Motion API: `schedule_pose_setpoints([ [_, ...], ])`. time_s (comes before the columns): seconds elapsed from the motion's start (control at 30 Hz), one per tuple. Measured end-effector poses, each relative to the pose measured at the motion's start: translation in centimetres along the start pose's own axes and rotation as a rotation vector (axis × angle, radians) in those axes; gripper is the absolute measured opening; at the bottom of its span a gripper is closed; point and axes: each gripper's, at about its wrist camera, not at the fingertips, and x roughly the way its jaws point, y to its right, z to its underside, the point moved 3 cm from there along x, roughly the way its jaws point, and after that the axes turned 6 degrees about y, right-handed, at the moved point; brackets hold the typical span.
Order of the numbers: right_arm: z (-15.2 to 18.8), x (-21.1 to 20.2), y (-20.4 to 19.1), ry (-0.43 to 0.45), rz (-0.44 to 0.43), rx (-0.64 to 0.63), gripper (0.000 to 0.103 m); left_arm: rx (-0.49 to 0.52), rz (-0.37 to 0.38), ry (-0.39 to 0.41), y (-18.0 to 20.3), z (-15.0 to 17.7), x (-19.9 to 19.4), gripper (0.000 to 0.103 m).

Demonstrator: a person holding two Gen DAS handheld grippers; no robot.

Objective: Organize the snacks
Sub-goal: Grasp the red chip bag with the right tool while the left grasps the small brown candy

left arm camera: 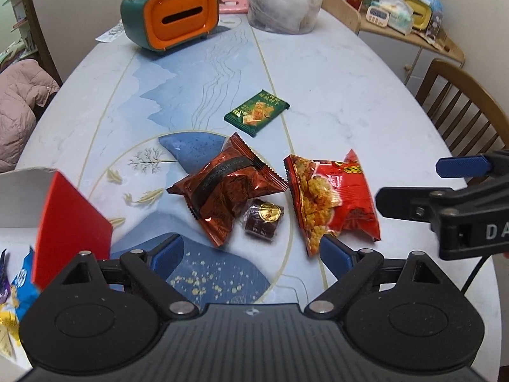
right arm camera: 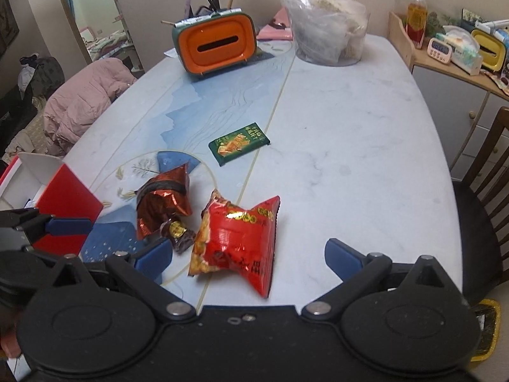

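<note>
1. Left gripper (left arm camera: 251, 251): angled steeply down over the table (left arm camera: 350, 73); jaws spread wide, nothing between the pads, which hang above the brown foil packet (left arm camera: 222, 187) and small dark candy (left arm camera: 262, 219).
2. Right gripper (right arm camera: 248, 256): pitched down likewise; jaws wide apart, empty, straddling the red snack bag (right arm camera: 238, 238).
3. Green packet (left arm camera: 257, 112): lies apart, farther up the table.
4. Red box (left arm camera: 71, 222): at the left edge, flap raised.

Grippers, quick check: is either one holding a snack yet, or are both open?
Left gripper: open, holding nothing, above the brown foil packet.
Right gripper: open, holding nothing, above the red snack bag.
</note>
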Motion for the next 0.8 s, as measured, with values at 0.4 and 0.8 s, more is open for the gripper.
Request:
schedule_pose_setpoints([
  [0.4,-1.1,6.5,0.2,-0.101,0.008,0.077,0.101,0.026,-0.01,-0.024,0.4,-0.7,3.6,0.092],
  [0.8,-0.9,9.0,-0.5,-0.155,0.026,0.05,0.086,0.041,-0.005,-0.023,0.7,-0.7,4.5,0.087],
])
